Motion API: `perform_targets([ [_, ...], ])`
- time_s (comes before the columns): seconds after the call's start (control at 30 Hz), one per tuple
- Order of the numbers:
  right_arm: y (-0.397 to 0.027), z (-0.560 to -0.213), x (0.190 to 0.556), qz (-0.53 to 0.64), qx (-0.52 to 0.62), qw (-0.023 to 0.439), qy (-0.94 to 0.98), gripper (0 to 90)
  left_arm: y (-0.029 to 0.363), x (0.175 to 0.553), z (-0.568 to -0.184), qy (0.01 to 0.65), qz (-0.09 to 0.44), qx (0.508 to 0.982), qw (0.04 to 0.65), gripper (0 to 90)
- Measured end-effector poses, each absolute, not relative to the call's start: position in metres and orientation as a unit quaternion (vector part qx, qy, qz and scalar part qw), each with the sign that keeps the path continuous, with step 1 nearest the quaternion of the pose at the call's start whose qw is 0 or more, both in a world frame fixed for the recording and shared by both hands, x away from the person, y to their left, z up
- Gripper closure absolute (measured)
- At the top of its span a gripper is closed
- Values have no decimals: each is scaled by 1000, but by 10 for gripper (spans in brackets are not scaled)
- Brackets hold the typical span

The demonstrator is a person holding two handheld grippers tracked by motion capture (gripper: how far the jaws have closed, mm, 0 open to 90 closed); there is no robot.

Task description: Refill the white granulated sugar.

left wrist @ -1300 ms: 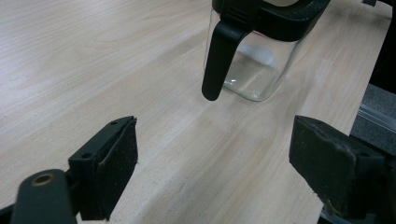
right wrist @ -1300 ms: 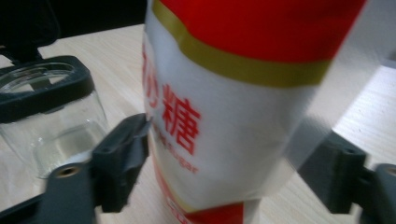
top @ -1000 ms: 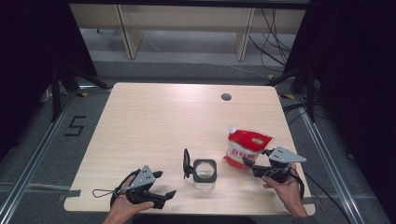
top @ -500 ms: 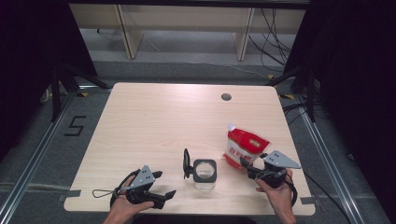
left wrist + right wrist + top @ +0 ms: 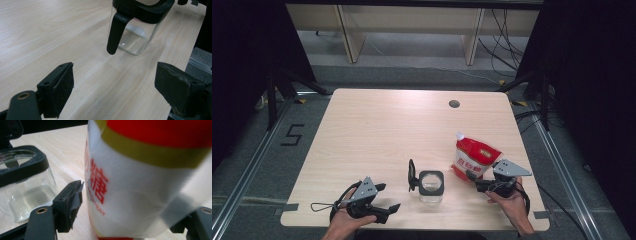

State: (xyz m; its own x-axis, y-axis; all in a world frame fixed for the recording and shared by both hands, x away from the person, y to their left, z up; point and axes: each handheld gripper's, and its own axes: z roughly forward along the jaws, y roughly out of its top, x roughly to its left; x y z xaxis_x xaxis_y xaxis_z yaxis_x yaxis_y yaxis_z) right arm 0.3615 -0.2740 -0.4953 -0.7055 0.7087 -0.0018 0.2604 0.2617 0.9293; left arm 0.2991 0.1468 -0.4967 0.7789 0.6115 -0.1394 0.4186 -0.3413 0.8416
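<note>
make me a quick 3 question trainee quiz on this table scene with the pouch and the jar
1. True or false: the glass jar has its flip lid open.
2. Which gripper has the red and white pouch between its jaws: left gripper or right gripper?
3. What lies between the left gripper's jaws?

Key:
1. True.
2. The right gripper; its jaws have just been opening, and the visible pad stands slightly apart from the pouch.
3. Nothing but bare table; the jar stands ahead.
</note>
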Motion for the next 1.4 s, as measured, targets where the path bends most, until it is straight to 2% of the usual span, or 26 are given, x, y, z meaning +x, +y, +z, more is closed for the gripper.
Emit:
perform_targets([
  [0.07,-273,-497,365,517,300,230,768,276,147,299,-496,317,103,815,474,153],
  [0.1,-273,-498,364,514,306,214,772,279,146,299,-497,321,100,810,481,153],
  [0.13,-273,-499,367,521,292,226,770,283,147,299,-497,318,99,814,476,153],
  [0.27,-268,-504,369,502,299,211,784,256,147,300,-498,318,100,813,476,153],
  [0.4,-268,-505,372,506,289,222,781,260,146,299,-498,320,100,808,484,153],
  [0.47,-266,-506,371,510,296,208,780,261,147,300,-497,315,102,813,479,153],
  [0.53,-266,-507,376,512,274,226,782,263,148,301,-498,305,105,817,478,153],
  [1.4,-259,-514,385,499,299,220,783,271,146,299,-498,310,99,814,481,153],
])
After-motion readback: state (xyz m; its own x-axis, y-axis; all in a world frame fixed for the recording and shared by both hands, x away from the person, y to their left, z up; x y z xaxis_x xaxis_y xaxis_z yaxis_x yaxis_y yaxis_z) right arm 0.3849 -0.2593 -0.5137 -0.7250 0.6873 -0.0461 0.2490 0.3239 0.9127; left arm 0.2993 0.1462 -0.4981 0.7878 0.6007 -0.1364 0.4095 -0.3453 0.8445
